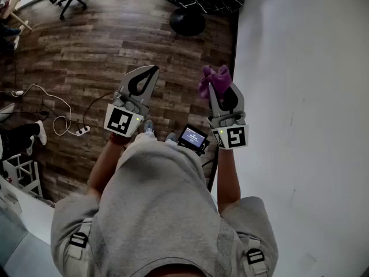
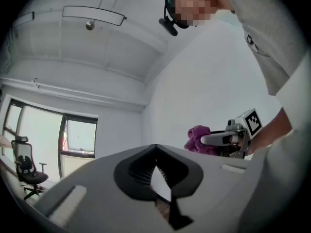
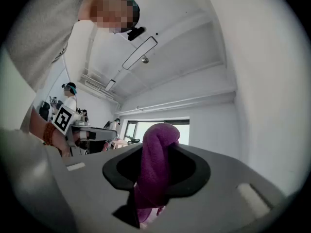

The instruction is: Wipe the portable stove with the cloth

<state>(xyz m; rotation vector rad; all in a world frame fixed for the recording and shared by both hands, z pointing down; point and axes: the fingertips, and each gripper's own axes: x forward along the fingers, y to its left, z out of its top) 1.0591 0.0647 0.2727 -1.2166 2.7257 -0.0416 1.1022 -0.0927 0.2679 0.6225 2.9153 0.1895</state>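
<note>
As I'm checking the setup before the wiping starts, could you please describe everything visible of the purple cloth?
The cloth is purple and fuzzy like towelling, bunched into a crumpled roll. The jaws of the right gripper are clamped on it, with a rounded lump sticking out past their tips. It is held in the air, touching nothing else.

Right tongs (image 1: 222, 92) clamping purple cloth (image 1: 214, 78), left tongs (image 1: 151, 71) closed, wooden floor (image 1: 86, 45)

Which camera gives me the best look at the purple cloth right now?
The right gripper view: the cloth fills the centre, pinched in the right claw. The head view shows it bunched at that claw's tip; the left gripper view shows only a small lump off to the side.
</note>
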